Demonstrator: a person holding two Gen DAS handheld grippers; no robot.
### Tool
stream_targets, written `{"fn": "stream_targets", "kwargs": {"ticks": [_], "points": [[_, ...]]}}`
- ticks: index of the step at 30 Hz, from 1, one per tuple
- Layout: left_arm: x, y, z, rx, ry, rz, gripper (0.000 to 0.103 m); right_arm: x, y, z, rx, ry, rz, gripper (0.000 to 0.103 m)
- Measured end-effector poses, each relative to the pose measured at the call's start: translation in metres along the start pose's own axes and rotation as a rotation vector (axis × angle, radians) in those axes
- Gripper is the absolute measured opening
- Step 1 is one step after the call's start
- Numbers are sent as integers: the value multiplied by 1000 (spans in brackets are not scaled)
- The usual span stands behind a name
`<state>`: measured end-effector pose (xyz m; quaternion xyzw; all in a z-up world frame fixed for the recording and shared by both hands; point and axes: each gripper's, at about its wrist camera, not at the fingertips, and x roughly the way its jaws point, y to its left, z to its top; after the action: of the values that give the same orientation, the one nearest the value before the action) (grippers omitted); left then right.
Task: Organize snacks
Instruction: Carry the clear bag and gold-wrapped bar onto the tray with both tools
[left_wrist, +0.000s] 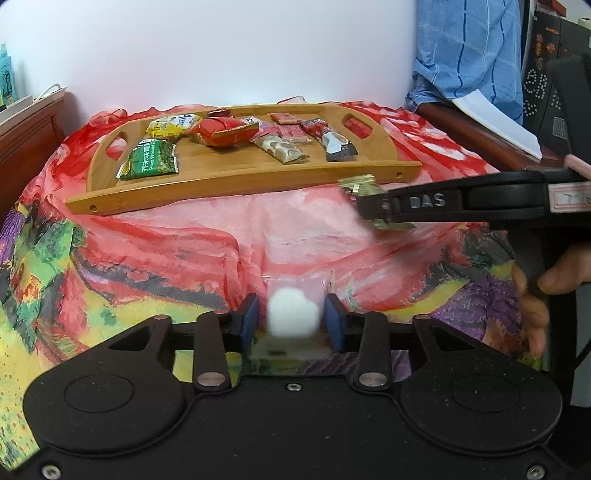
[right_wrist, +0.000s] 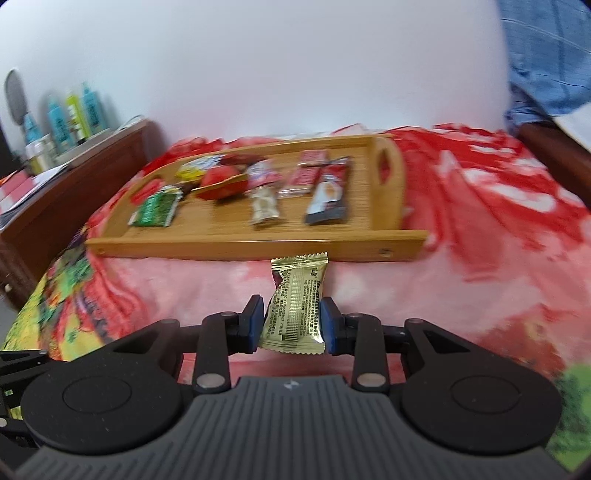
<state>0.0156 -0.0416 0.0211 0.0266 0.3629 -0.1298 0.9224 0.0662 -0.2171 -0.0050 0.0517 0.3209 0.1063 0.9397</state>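
One gold packet (right_wrist: 293, 306) is clamped between the right gripper (right_wrist: 293, 325) fingers, just before one wooden tray (right_wrist: 258, 242) bearing roughly nine snacks. One clear-wrapped white sweet (left_wrist: 291, 312) sits between the left gripper (left_wrist: 291, 321) fingers; contact cannot be told.

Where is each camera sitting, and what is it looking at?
Left wrist: rides the left gripper, looking past its white sweet to the wooden tray; a hand shows.
Right wrist: rides the right gripper, looking past its gold packet to the tray; no hand shows.
Both share the tray, green packet and red cloth.
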Motion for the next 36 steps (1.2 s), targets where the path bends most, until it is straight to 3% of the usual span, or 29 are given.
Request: {"fn": "stream_targets", "kwargs": {"ticks": [4, 9, 17, 36], "points": [[0, 1, 1, -1, -9, -7, 40, -11, -3, -8, 19, -7, -44, 38], [1, 2, -1, -13, 7, -30, 35, -16, 1, -19, 41, -4, -37, 38], [2, -1, -1, -26, 21, 0, 30, -14, 10, -23, -8, -10, -49, 38], [-13, 20, 47, -66, -43, 80, 30, -26, 6, 0, 4, -85, -25, 38]]}}
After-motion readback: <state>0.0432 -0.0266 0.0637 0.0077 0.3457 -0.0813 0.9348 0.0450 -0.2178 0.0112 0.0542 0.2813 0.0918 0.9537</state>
